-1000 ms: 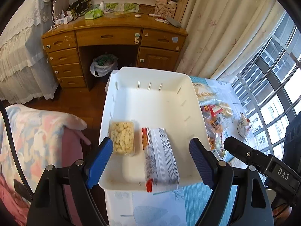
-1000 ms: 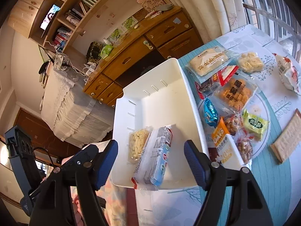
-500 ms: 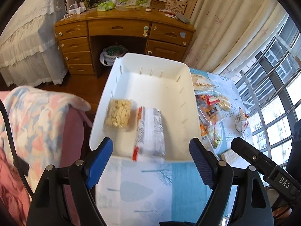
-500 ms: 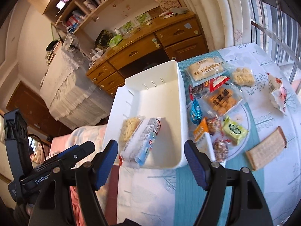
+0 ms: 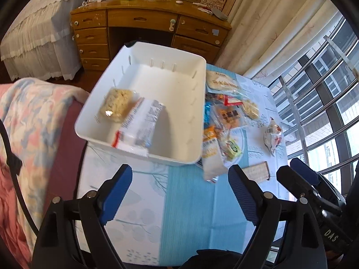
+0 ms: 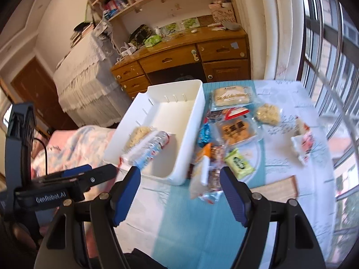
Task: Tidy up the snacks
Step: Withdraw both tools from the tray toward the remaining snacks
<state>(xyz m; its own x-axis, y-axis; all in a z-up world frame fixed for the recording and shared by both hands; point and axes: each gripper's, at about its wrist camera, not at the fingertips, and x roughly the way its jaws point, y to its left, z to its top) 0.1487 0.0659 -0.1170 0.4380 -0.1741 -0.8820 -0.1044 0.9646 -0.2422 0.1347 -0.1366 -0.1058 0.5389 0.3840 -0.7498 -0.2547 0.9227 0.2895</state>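
A white plastic bin (image 5: 170,85) (image 6: 193,121) stands on the table's left side. Inside it lie a clear pack of pale puffed snacks (image 5: 117,105) (image 6: 138,135) and a long silver-white wrapped pack (image 5: 140,123) (image 6: 149,150). A heap of loose snack packets (image 5: 224,121) (image 6: 231,134) lies just right of the bin. My left gripper (image 5: 180,190) hovers over the tablecloth short of the bin, its jaws opening with nothing between them. My right gripper (image 6: 180,192) hangs open and empty near the bin's front right corner, above the nearest packets.
A flat wafer pack (image 5: 257,171) (image 6: 276,189) and a red-and-white packet (image 5: 272,137) (image 6: 303,142) lie further right. The table wears a blue-and-white cloth (image 5: 186,213). A floral blanket (image 5: 27,121) sits left, a wooden desk (image 5: 148,27) behind, windows at right.
Both grippers have drawn back from the bin toward the table's near edge, and the right wrist has rolled. The bin and the two packs in it stay in place.
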